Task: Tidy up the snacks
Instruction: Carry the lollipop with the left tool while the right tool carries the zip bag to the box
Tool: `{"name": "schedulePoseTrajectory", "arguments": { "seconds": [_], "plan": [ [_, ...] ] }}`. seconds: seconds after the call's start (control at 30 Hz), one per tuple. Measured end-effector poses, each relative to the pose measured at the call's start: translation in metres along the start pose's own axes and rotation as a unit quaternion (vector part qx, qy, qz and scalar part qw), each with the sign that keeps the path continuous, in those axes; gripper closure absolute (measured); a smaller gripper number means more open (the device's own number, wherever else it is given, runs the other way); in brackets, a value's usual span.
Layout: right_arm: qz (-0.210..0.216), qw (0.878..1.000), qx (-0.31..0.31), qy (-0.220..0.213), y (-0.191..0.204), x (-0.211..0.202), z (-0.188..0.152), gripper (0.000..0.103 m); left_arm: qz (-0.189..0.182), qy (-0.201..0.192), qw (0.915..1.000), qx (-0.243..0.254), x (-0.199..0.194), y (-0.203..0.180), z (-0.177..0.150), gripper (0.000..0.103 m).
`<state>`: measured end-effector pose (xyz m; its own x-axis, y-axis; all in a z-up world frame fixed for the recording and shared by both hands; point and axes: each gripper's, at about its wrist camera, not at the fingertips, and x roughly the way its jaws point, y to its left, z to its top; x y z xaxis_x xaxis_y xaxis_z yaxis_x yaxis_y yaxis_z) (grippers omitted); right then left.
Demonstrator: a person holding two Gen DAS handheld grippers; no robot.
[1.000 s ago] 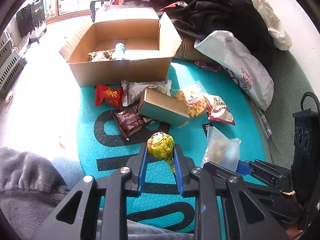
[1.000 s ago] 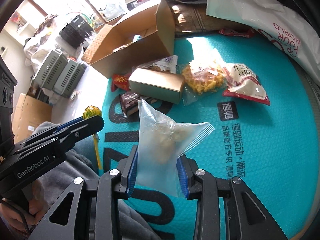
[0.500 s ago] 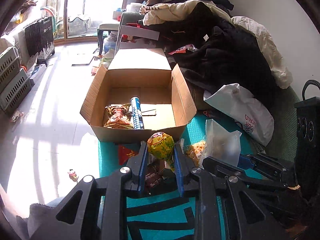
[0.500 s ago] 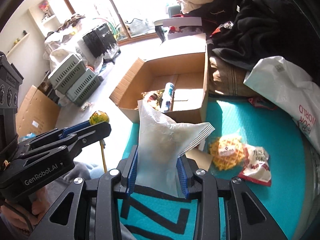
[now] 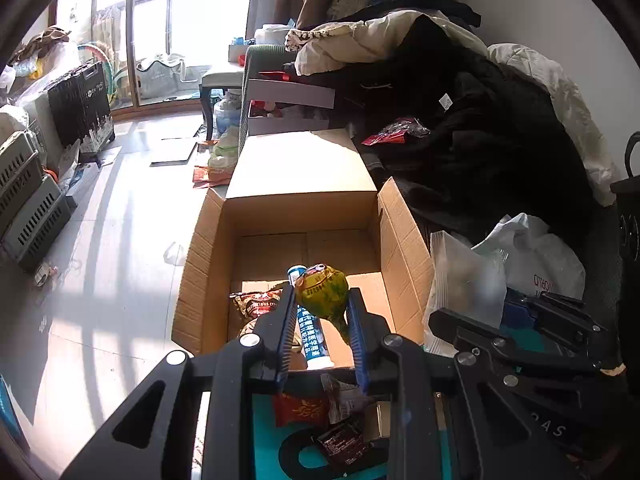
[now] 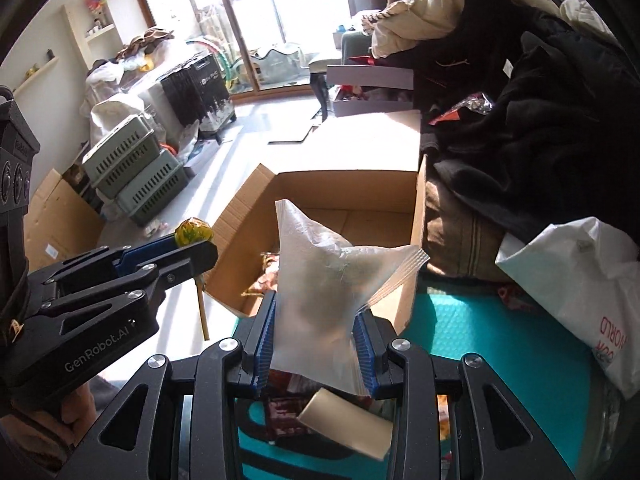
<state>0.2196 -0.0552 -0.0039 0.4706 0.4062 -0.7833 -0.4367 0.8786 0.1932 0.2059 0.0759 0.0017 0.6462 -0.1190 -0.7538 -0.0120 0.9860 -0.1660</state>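
1. The left gripper sits at lower centre of the left wrist view, its blue-padded fingers pinching a lollipop in a yellow-green wrapper by its round head.
2. In the right wrist view the same lollipop shows at middle left, its stick hanging down below the jaws.
3. The right gripper fills the lower centre of its own view, fingers closed on a clear zip-top bag with pale contents; the bag stands up between the pads, its sealed edge fanning to the right.
4. An open cardboard box lies in the middle of both views, just behind the held items, flaps spread outward.
5. Inside the box lie a blue-and-white tube and a dark snack packet with red lettering.
6. At the bottom of the left wrist view, on a teal mat, lie a red snack packet and a dark brown packet.
7. A small tan carton lies on the mat at the bottom of the right wrist view.
8. A white plastic bag and a pile of dark clothing occupy the right side.
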Motion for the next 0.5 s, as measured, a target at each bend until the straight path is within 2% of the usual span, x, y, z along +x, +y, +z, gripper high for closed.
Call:
{"name": "schedulePoseTrajectory", "arguments": {
  "seconds": [0.2, 0.5],
  "plan": [
    [-0.026, 1.0, -0.008, 0.002, -0.007, 0.031, 0.015, 0.068, 0.018, 0.015, 0.9997, 0.004, 0.042, 0.007, 0.01, 0.079],
    [-0.066, 0.998, -0.014, 0.018, -0.016, 0.067, 0.018, 0.067, 0.046, 0.06, 0.9971, 0.007, 0.085, 0.017, -0.003, 0.079]
  ]
}}
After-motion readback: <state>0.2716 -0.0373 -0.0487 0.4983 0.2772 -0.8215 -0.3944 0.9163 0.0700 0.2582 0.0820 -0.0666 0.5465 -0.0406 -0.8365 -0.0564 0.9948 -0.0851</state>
